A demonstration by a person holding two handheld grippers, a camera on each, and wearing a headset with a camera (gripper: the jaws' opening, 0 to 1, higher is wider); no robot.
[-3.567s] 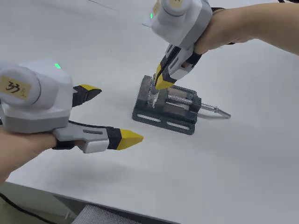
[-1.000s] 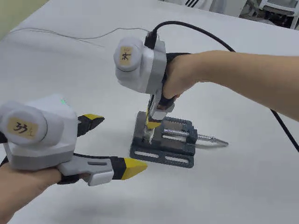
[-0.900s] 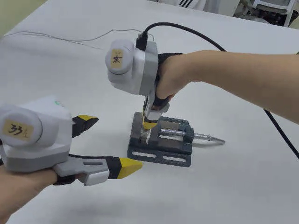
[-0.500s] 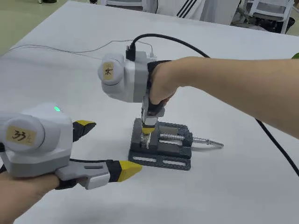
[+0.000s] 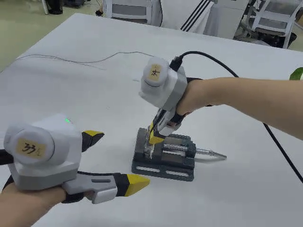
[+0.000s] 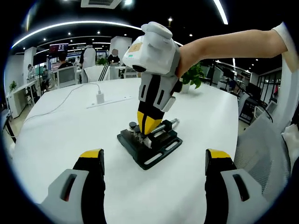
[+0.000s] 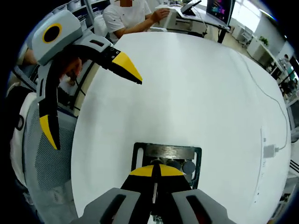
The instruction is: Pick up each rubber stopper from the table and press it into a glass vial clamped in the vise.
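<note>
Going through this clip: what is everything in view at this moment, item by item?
table: one, white, under everything
vise: one, dark grey, on the table at centre, screw pointing right
vial: one, clear, clamped in the vise, mostly hidden by the gripper tips above it
cable: one, black, running from the right gripper across the table
wire: one, thin, lying on the table's far left
chairs: several, pale, beyond the far edge
leaf: one, green, at the right edge
right gripper: one, white with yellow tips, shut, tips down on the vise
left gripper: one, white with yellow tips, open, left of the vise
</note>
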